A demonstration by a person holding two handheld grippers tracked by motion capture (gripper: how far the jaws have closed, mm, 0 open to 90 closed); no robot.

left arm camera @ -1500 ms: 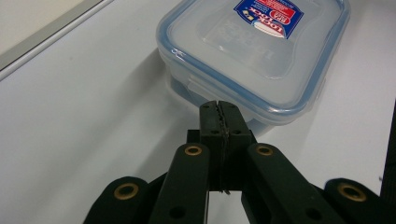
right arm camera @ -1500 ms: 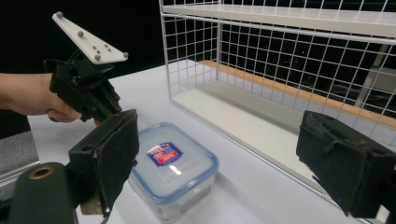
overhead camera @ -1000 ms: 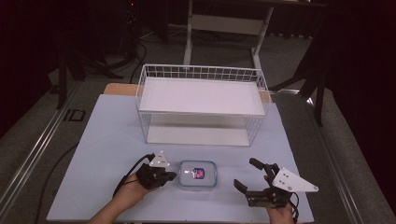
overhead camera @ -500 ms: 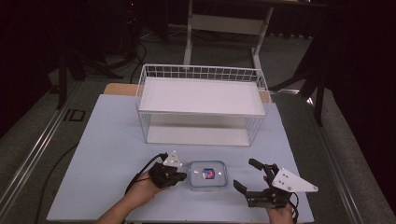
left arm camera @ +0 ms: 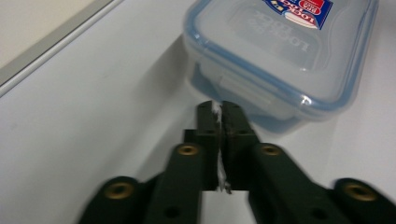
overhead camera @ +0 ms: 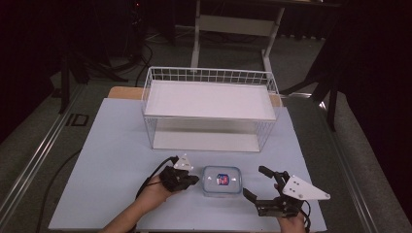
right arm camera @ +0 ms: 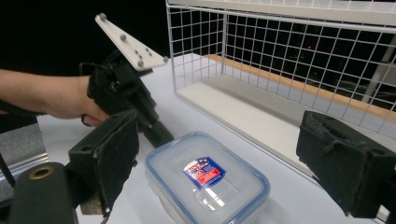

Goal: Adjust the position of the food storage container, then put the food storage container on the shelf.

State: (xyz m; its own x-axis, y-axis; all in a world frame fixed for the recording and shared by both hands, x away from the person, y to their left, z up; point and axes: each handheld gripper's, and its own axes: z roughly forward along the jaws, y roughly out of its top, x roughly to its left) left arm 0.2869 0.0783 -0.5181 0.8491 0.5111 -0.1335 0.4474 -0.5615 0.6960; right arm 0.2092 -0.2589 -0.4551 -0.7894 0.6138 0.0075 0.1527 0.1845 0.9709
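Two grippers flank the plastic container [overhead camera: 221,181] on the table in front of the wire rack [overhead camera: 210,110]. The left gripper [overhead camera: 187,179], jaws just cracking apart with nothing between them, has nudged the container rightward toward the waiting right gripper [overhead camera: 256,183], spread wide.

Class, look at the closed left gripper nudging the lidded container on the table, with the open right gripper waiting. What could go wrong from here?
1. The left gripper is shut, its tips at the container's side clip; an off-centre push there could spin the container rather than slide it.
2. The container sits between both grippers; pushed further, it may bump the open right gripper before that is lined up.
3. The rack stands close behind; a skewed push might drive the container against its wire front.
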